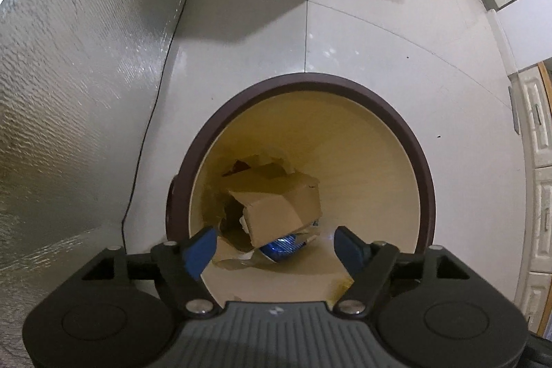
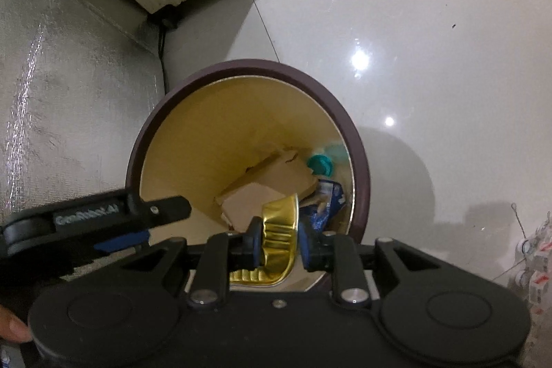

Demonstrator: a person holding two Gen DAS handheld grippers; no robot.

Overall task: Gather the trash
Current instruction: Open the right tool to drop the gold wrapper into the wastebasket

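my right gripper (image 2: pixel 277 242) is clamped on a crushed gold can (image 2: pixel 279 230), right above the bin's rim (image 2: pixel 358 140). my left gripper (image 1: pixel 274 244) hangs wide open and empty over the cardboard box (image 1: pixel 276 206) inside.

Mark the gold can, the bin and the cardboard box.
gold can (image 2: pixel 279 226), right wrist view, crumpled side wall
bin (image 2: pixel 241 66), right wrist view, dark far rim
cardboard box (image 1: pixel 279 206), left wrist view, top face
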